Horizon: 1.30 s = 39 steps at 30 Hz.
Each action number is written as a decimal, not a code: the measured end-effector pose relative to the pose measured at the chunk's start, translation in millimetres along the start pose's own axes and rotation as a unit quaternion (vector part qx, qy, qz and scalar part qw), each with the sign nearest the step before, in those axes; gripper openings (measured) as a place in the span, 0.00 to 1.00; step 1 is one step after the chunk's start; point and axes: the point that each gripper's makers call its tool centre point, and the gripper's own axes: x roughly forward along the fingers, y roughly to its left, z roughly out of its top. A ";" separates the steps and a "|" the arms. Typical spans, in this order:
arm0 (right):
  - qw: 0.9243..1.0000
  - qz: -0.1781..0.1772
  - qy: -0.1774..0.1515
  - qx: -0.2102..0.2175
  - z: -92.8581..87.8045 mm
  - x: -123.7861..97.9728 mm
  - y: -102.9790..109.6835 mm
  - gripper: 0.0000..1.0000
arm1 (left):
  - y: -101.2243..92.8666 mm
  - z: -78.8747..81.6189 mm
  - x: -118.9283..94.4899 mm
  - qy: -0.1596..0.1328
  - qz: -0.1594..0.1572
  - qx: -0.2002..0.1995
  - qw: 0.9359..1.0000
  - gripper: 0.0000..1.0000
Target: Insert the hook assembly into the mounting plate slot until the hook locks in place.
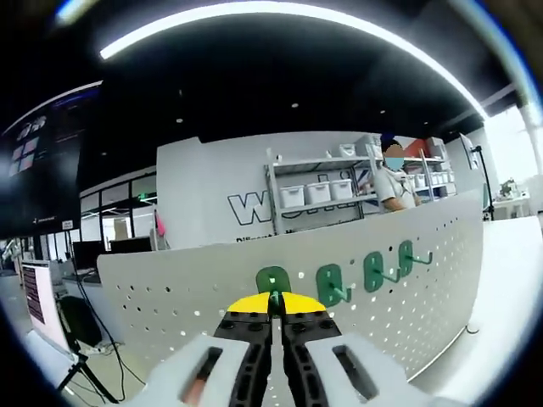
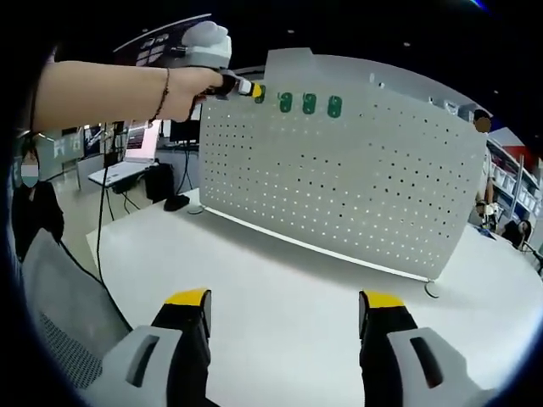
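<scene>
A white perforated mounting plate point(image 2: 356, 195) stands upright on the white table point(image 2: 280, 288). My left gripper point(image 1: 273, 303) is shut on a green hook point(image 1: 273, 280), holding it against the plate's point(image 1: 170, 288) top row of holes. Three more green hooks point(image 1: 329, 284) point(image 1: 373, 271) point(image 1: 409, 254) hang in that row to its right. In the right gripper view the left gripper point(image 2: 246, 87) is at the plate's upper left corner with its hook point(image 2: 260, 94), beside the three hung hooks point(image 2: 310, 103). My right gripper point(image 2: 286, 318) is open over the table, well short of the plate.
A person's bare arm point(image 2: 110, 93) reaches in from the left. Someone in a mask point(image 2: 30, 203) stands at the left. Beyond the plate are a shelf with white bins point(image 1: 318, 191), a person point(image 1: 392, 182) and a monitor point(image 1: 38, 297). A thin cable point(image 2: 433, 292) lies at the plate's right foot.
</scene>
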 end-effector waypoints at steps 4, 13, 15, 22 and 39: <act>1.000 0.001 0.000 0.001 -0.2 0.2 0.4 0.68 | -0.3 -3.8 6.5 0.002 0.006 0.001 1.000 0.01; 1.000 -0.001 -0.001 0.001 -0.2 -0.3 -0.7 0.68 | -2.1 -11.8 12.8 0.005 0.010 0.000 1.000 0.02; 1.000 0.000 0.000 0.001 -0.6 0.0 -0.2 0.67 | -0.4 -13.1 14.8 0.007 0.014 -0.002 1.000 0.02; 1.000 0.000 0.003 0.002 -1.3 0.2 -0.5 0.67 | -1.0 -17.7 17.1 0.015 0.018 -0.004 1.000 0.02; 1.000 -0.004 0.004 -0.001 -1.6 -0.1 -2.4 0.67 | -6.2 -23.0 13.3 0.040 -0.002 -0.045 0.998 0.08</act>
